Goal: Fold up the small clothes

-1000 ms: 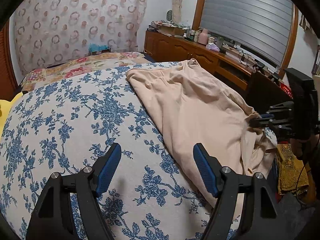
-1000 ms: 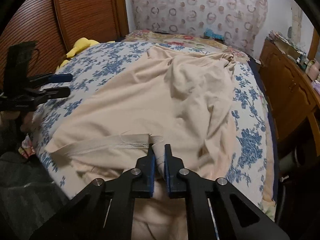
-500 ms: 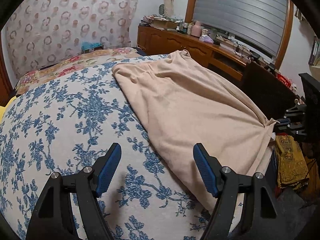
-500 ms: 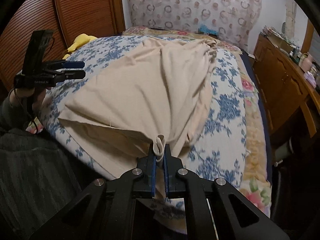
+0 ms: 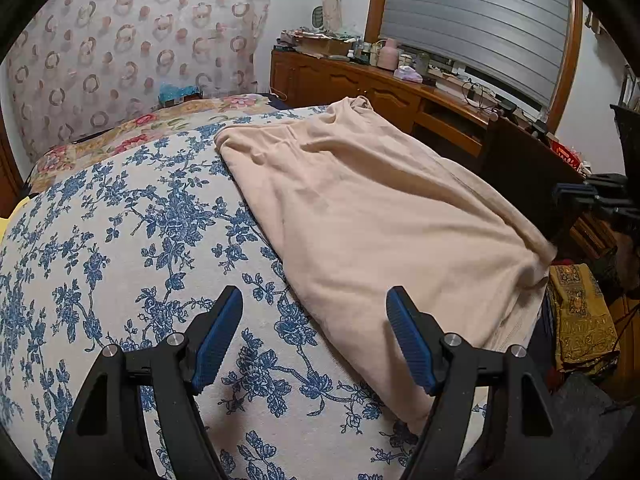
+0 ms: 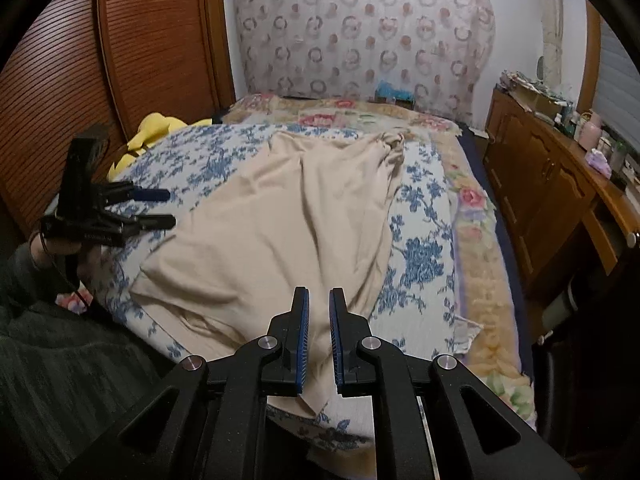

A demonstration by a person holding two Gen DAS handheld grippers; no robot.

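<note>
Released beige garment lies rumpled | right fingers opening, empty | left fingers wide, empty

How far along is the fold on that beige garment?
Done: the beige garment is spread on the floral bedspread. In hand: nothing; the right gripper jaws are opening with no cloth pinched, and the left gripper is open over the bedspread. Left: every fold; none visible.

A plain beige garment is seen on a white bedspread patterned with blue flowers.
</note>
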